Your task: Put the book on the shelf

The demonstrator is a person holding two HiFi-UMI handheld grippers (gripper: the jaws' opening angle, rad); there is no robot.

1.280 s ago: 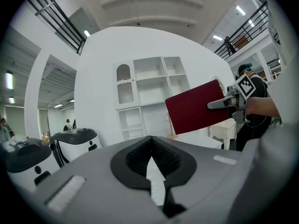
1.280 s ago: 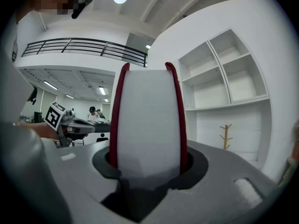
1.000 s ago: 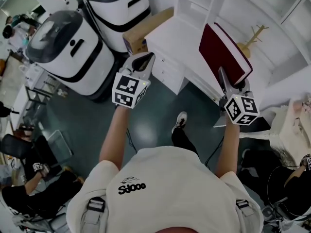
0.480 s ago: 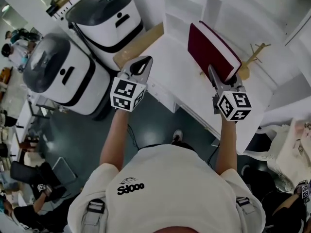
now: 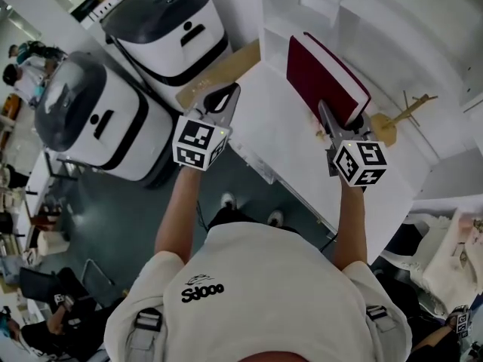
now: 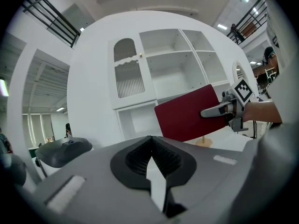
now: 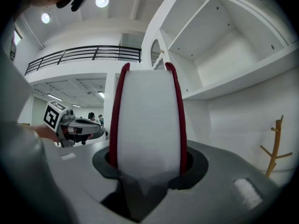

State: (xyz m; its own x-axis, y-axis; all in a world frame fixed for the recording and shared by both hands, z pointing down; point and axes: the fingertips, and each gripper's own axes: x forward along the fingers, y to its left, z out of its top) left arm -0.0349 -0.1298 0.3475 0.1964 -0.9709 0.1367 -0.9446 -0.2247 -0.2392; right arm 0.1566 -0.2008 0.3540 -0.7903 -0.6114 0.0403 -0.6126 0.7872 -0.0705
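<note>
Book, dark red, stands pinched spine-down between the right gripper's jaws, rising just ahead of them before the white shelf. Left gripper, well left of it, is empty, jaws pressed together.

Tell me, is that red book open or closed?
Closed: the book has both red covers against its white pages, pinched between the jaws of the right tool.
</note>
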